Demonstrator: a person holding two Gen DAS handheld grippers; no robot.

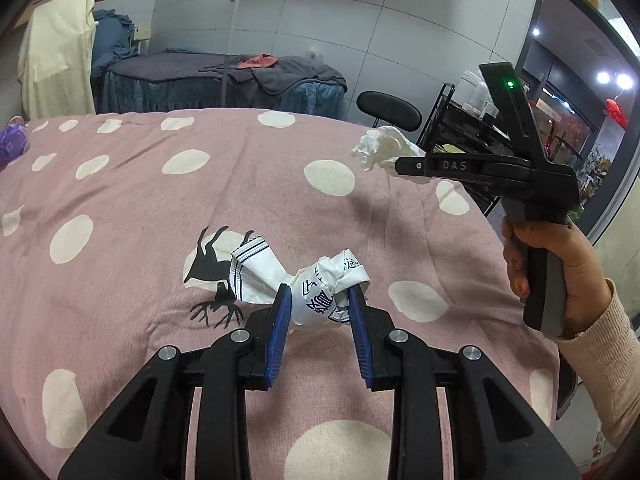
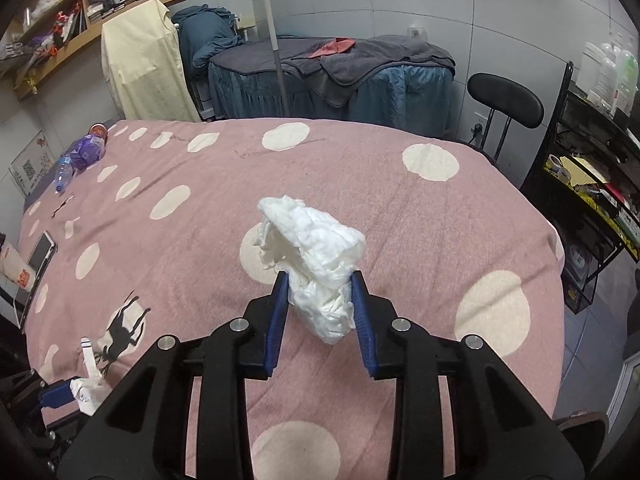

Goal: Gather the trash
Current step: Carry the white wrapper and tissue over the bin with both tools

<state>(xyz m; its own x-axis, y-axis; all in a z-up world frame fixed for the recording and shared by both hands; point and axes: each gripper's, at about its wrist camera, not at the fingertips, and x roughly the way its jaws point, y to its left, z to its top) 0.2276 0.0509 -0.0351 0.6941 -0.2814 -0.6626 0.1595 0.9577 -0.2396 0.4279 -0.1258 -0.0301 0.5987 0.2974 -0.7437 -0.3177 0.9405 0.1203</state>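
Observation:
My left gripper [image 1: 319, 294] is shut on a crumpled white wrapper with dark print [image 1: 308, 286], held just above the pink dotted bedspread [image 1: 160, 200]. My right gripper [image 2: 320, 284] is shut on a crumpled white tissue wad [image 2: 316, 256], held above the bedspread [image 2: 400, 220]. In the left wrist view the right gripper [image 1: 398, 166] is at the right with the tissue [image 1: 380, 146] in its tip. In the right wrist view the left gripper's blue finger [image 2: 60, 394] and the wrapper [image 2: 88, 384] show at the lower left.
A purple plastic bottle [image 2: 78, 156] lies at the bed's far left. A phone [image 2: 40, 256] lies at the left edge. A black stool [image 2: 506, 106], a black wire rack [image 2: 592, 184] and a massage bed [image 2: 332, 76] stand beyond the bed.

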